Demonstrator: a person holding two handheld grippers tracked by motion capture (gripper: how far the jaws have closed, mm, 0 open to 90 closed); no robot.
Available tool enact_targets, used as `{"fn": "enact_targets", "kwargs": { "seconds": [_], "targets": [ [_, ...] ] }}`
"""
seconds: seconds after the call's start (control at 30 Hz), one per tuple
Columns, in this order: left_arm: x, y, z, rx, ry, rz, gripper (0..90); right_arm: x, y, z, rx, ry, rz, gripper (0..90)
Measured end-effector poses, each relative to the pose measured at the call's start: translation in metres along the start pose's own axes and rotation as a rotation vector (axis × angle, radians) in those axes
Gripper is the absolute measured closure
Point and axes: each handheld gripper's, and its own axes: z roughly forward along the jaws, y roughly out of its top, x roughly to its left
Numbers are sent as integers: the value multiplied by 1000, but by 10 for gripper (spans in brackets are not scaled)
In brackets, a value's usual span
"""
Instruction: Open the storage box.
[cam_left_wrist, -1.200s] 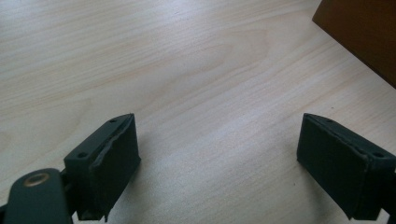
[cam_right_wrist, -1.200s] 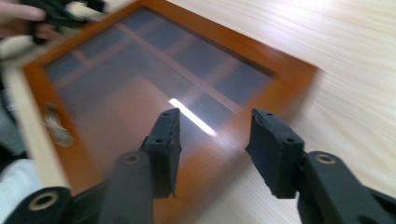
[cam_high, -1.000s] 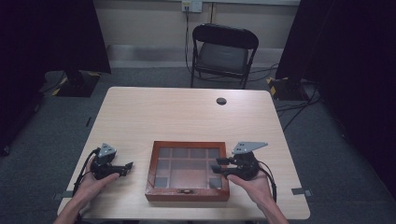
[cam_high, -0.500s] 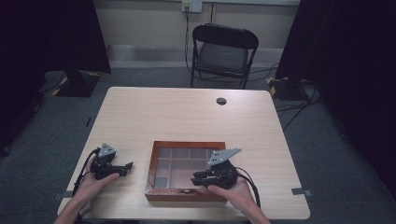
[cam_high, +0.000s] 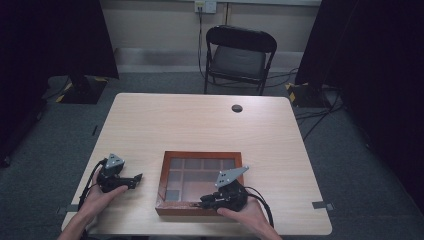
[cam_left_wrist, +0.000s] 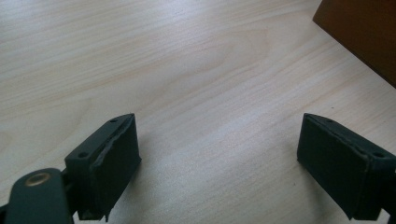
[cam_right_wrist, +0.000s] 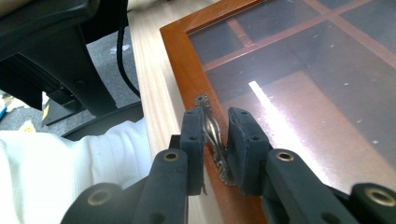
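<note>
The handle (cam_right_wrist: 214, 140) on the near rim of the box (cam_high: 162, 181) is clamped by the right gripper (cam_right_wrist: 215, 135), whose jaws have just been closing. The left gripper (cam_left_wrist: 219, 154) is held open over the table (cam_left_wrist: 187, 70).

High view: above, facing forward over table (cam_high: 210, 125). Gripper views: close, low; all share the wooden box (cam_high: 202, 182).

Glossy wooden box (cam_right_wrist: 177, 56), seemingly metal handle (cam_right_wrist: 212, 135).
</note>
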Motion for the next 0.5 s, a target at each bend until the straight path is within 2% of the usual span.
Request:
{"fn": "enact_targets", "kwargs": {
  "seconds": [0.33,0.5],
  "targets": [
    [-1,0,1,-4,9,-8,120,2,2,7,-2,-10,-46,811],
    [-2,0,0,0,9,-9,124,2,2,7,-2,-7,-45,819]
  ]
}}
